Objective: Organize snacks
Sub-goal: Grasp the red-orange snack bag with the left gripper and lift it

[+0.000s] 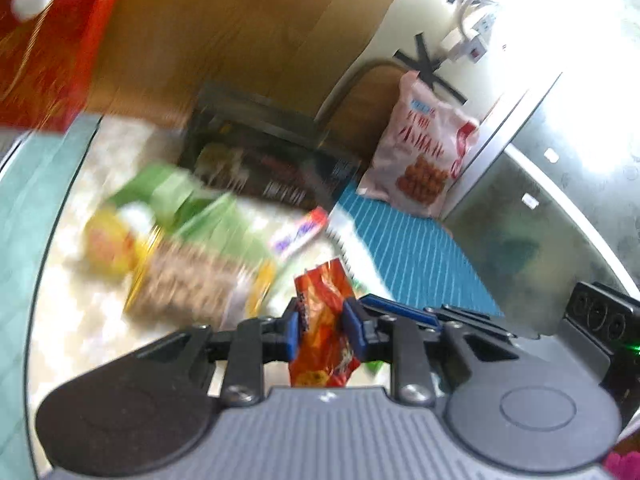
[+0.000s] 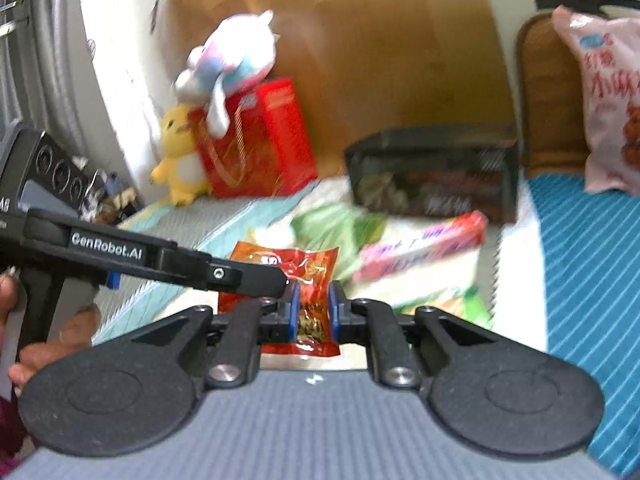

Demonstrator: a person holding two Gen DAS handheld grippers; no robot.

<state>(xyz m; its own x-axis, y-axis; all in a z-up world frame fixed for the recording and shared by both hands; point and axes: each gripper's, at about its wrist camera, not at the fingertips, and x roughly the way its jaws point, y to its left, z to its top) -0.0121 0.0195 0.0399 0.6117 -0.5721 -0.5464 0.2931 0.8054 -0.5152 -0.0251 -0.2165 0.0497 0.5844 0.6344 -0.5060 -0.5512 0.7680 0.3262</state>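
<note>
A: Both clamped on one red snack packet (image 2: 310, 280): left hand-held gripper (image 1: 324, 330) pinching one end, right hand-held gripper (image 2: 314, 312) pinching the other, jaws narrow on the foil. Packet just above the table (image 2: 516, 280), straight ahead of the pads.

B: Best carried level, grips even, no tugging apart. Black mesh basket (image 2: 432, 172) straight ahead beyond the pink box (image 2: 424, 246), probably the target. Worth lifting clear of the green bags (image 2: 336, 224) in between.

A: Anything readable?

B: "GenRobot.AI" on the left tool's arm in the right view. Red characters on the pink bag (image 1: 424, 144) far right, too blurred to read. Packet print unreadable.
</note>
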